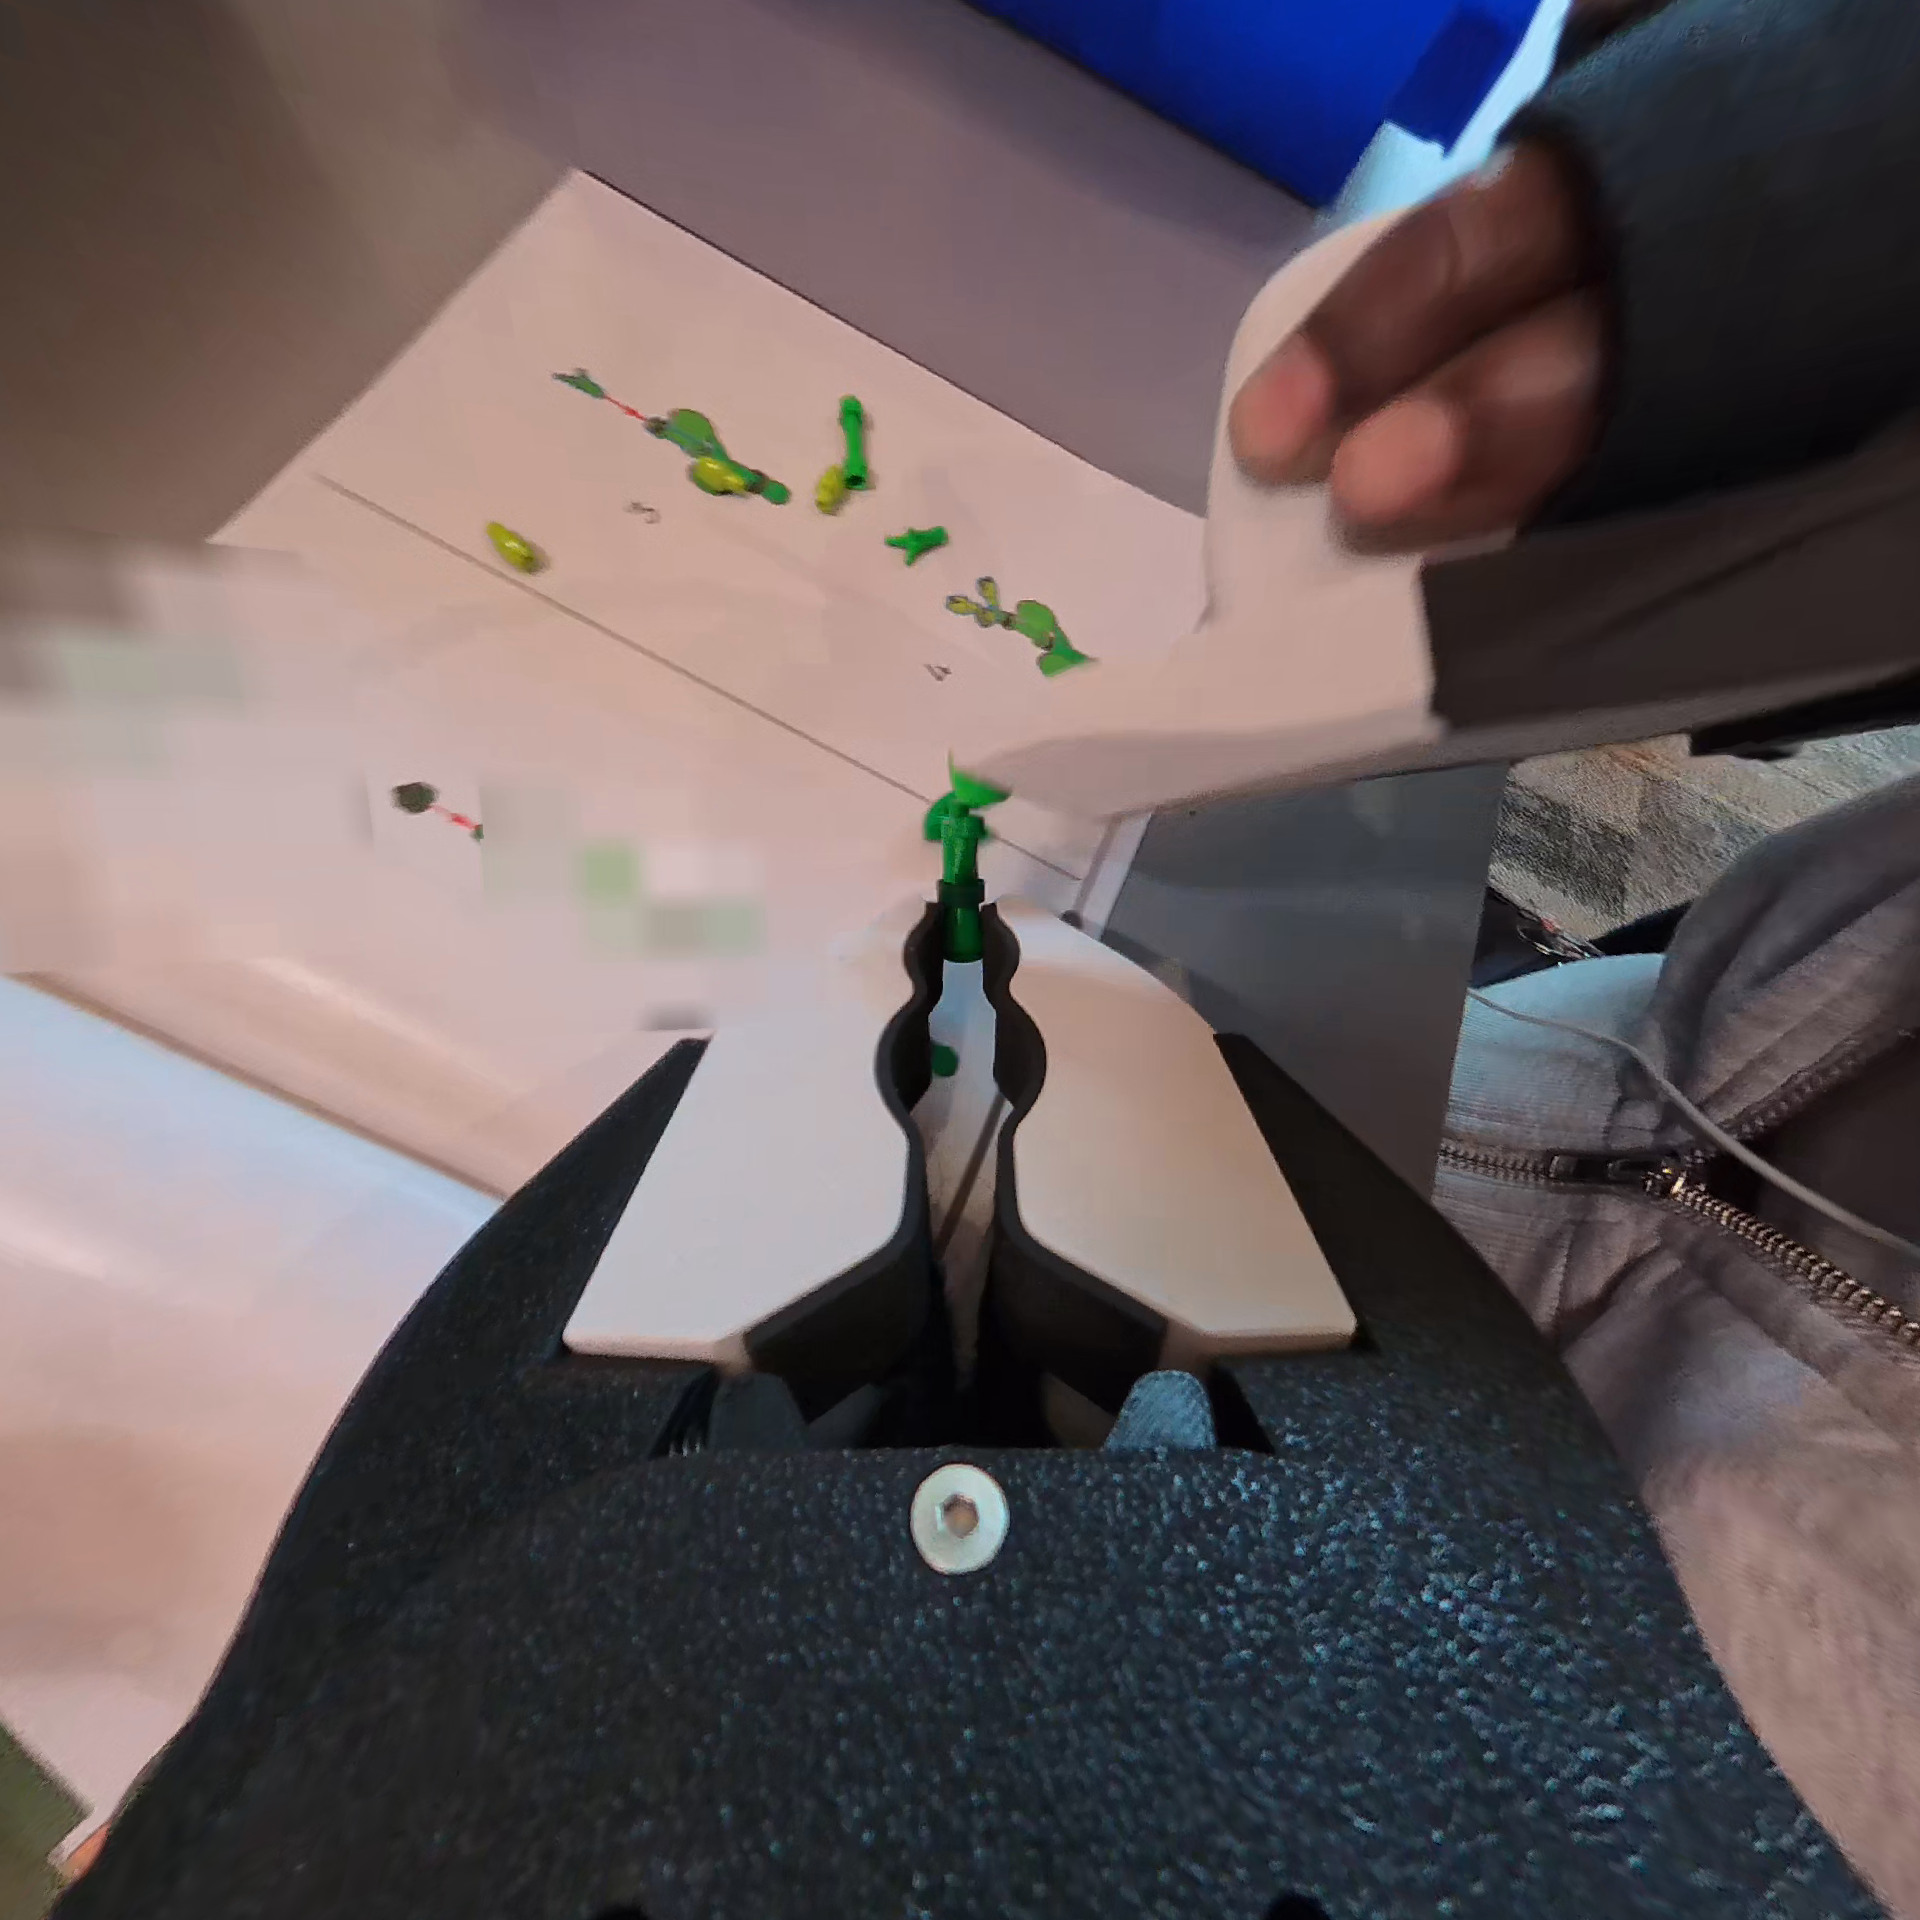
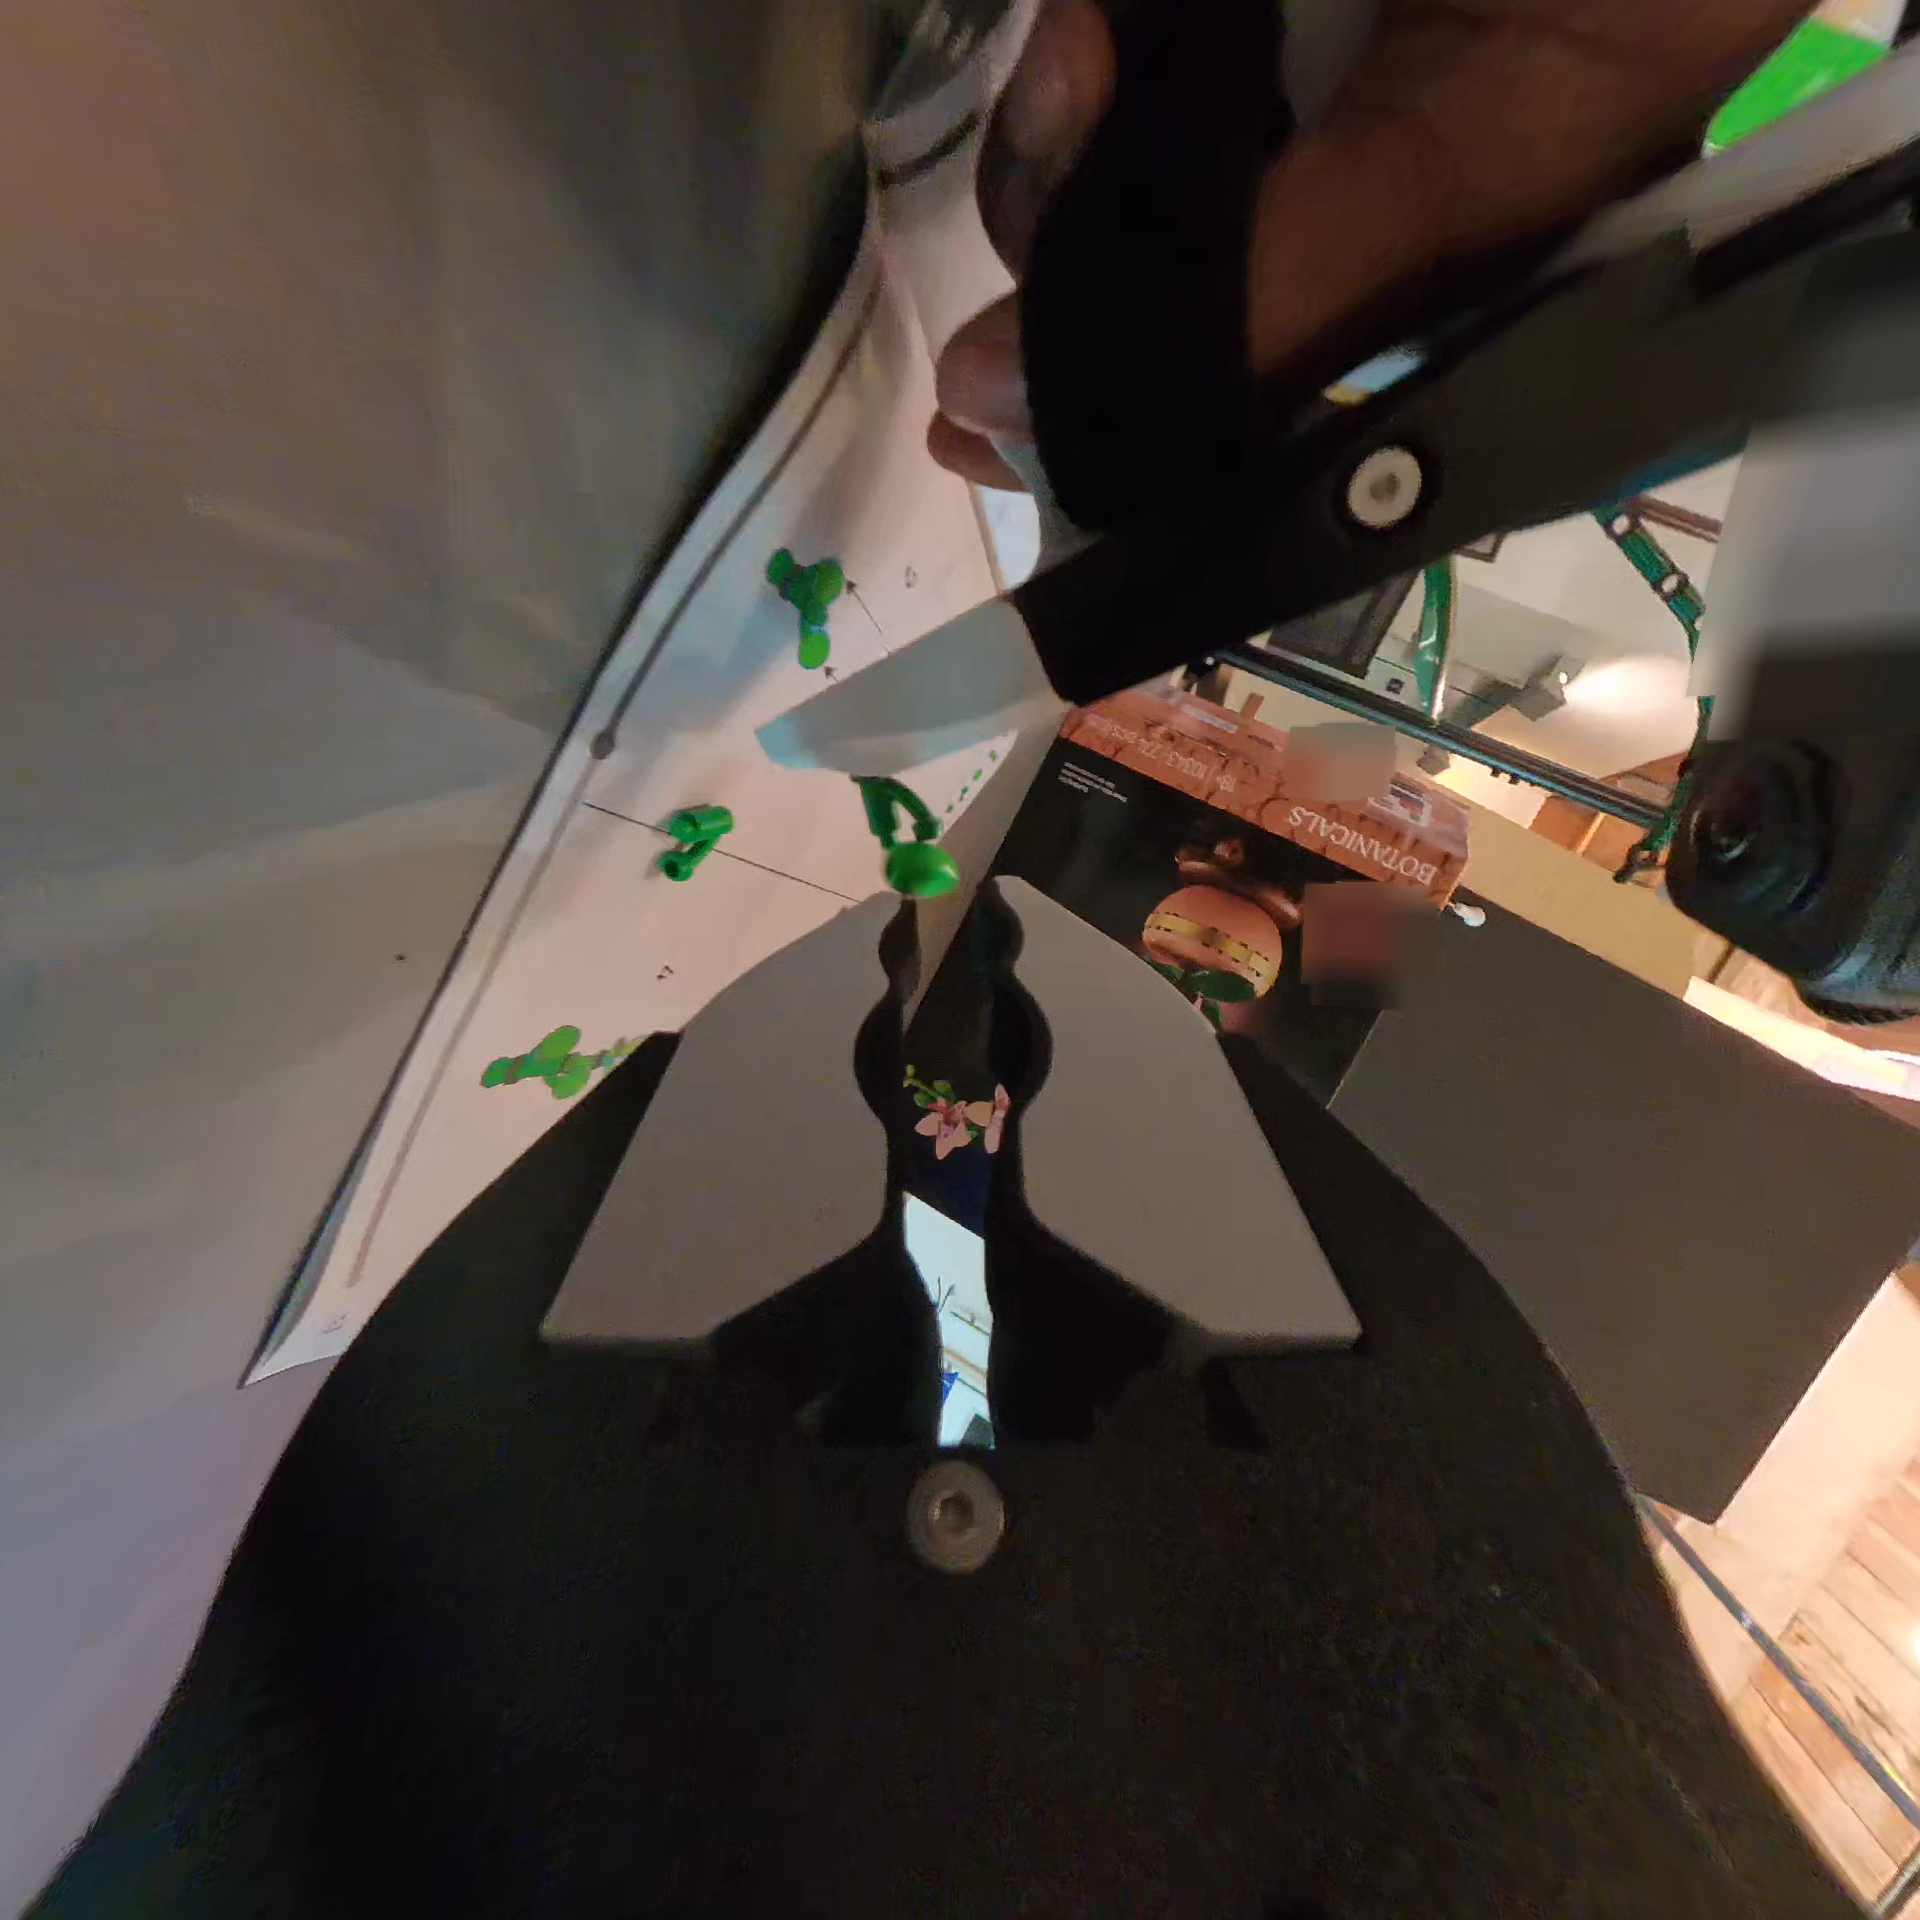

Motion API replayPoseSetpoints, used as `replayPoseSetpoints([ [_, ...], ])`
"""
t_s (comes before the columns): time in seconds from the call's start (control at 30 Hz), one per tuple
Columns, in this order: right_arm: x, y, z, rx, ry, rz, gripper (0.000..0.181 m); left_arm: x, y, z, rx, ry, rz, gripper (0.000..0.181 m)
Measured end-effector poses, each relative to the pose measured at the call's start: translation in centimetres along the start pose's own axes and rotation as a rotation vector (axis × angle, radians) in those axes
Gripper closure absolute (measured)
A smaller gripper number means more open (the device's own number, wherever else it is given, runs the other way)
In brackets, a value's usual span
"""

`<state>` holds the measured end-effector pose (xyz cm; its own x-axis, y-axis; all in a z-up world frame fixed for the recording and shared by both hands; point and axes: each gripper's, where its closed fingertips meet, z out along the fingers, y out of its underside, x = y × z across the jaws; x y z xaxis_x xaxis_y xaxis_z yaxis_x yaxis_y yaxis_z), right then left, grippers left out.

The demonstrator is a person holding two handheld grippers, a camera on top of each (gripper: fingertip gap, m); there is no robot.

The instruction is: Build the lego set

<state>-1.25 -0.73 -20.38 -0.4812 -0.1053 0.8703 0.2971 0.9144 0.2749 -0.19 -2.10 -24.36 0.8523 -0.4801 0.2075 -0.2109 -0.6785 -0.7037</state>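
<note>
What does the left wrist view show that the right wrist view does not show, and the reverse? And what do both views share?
Only the left wrist view shows the left gripper shut on a green lego stem piece, a grey zipped jacket and a hand turning a page.

Only the right wrist view shows the right gripper pinching the page edge, the lego set box behind it, and a wooden floor.

Both show the open instruction booklet with printed green plant parts.

Printed lettering — on dark box (image 2: 1195, 831)
</note>
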Motion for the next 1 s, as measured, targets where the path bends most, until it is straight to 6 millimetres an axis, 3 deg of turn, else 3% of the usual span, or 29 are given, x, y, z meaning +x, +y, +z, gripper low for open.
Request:
replayPoseSetpoints([
  [0.1,0.2,0.6,0.4,-0.018,0.017,0.024,0.173,-0.1,-0.1,-0.1,0.022,0.003,-0.013,0.176],
  [0.17,-0.3,0.8,0.7,0.008,-0.031,0.133,0.176,-0.2,-0.1,-0.2,0.036,0.001,-0.021,0.176],
  [0.23,-1.0,0.8,0.8,0.077,-0.119,0.341,0.177,-0.5,0.0,-0.5,0.057,-0.007,-0.034,0.175],
  [0.33,-1.0,1.0,0.8,0.220,-0.254,0.803,0.176,-0.7,-0.2,-1.5,0.148,0.023,-0.086,0.176],
  [0.43,2.1,-0.1,-0.9,0.550,-0.333,1.292,0.169,-0.4,-2.6,-3.9,0.411,0.147,-0.149,0.175],
  [0.5,5.3,-0.8,-2.4,0.861,-0.349,1.574,0.154,0.8,-4.9,-7.1,0.672,0.323,-0.173,0.175],
  [0.57,7.7,-0.7,-3.2,1.090,-0.348,1.741,0.150,1.6,-6.3,-10.4,0.874,0.514,-0.220,0.176],
  [0.63,9.2,-0.8,-3.4,1.216,-0.369,1.808,0.149,2.0,-6.5,-11.9,0.930,0.634,-0.250,0.176],
  [0.7,10.0,-1.7,-3.4,1.264,-0.447,1.801,0.151,2.3,-6.2,-11.6,0.892,0.631,-0.233,0.175],
  [0.87,10.0,-4.5,-4.2,1.311,-0.710,1.710,0.164,3.7,-5.9,-10.9,0.794,0.615,-0.185,0.175],
  [1.0,10.0,-4.5,-4.5,1.306,-0.672,1.678,0.176,4.2,-5.9,-11.2,0.786,0.612,-0.160,0.175],
])
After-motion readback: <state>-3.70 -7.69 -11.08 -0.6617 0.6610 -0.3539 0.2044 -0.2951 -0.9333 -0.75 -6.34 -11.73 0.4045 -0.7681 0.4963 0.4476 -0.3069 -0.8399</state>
